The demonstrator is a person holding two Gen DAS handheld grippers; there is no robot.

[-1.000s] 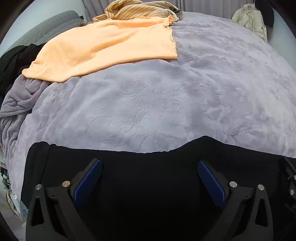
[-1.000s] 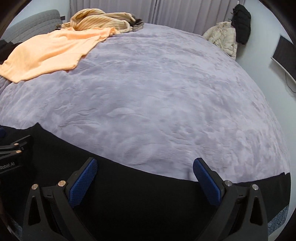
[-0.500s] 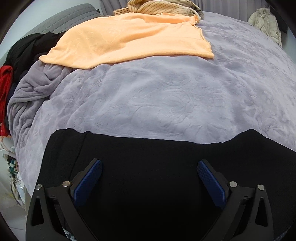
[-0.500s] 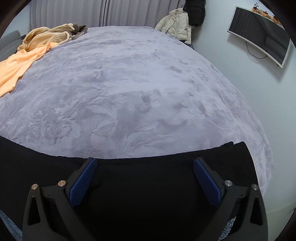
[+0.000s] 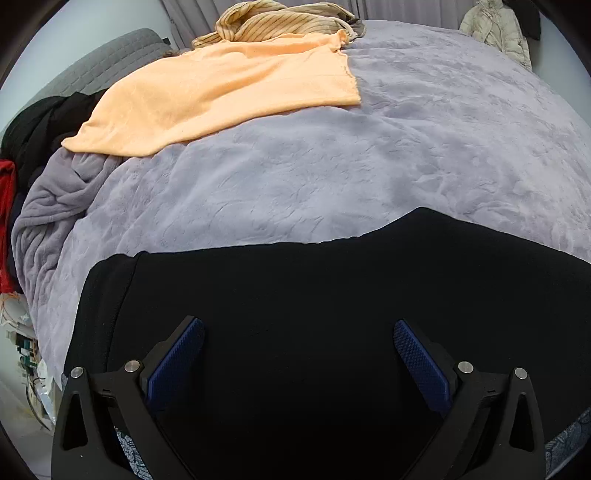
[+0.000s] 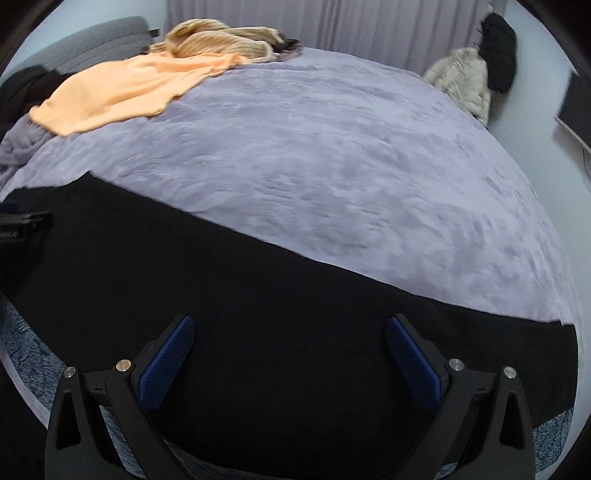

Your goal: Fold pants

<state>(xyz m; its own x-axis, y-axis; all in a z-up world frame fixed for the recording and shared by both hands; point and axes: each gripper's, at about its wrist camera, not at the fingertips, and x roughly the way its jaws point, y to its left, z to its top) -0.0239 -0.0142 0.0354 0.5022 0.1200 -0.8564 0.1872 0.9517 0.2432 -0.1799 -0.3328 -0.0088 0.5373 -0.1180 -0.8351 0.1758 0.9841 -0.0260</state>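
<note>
Black pants [image 5: 314, 295] lie flat along the near edge of a lavender blanket on the bed [image 5: 332, 177]. My left gripper [image 5: 297, 339] is open and hovers over the pants' left part, its blue pads [image 5: 177, 354] wide apart and holding nothing. In the right wrist view the pants [image 6: 258, 295] run as a long band from left to right. My right gripper [image 6: 288, 339] is open and empty above them. The left gripper's body shows at the left edge of the right wrist view [image 6: 22, 229].
An orange garment [image 5: 221, 96] and a striped beige sweater [image 5: 277, 22] lie at the far side of the bed. Black and red clothes [image 5: 26, 140] pile at the left. A beige jacket [image 6: 461, 81] hangs by the wall, and a dark screen [image 6: 576, 110] is at the right.
Both grippers stay open. The left view has shifted a little. The right view has swung back left, so the orange garment and the left gripper show again.
</note>
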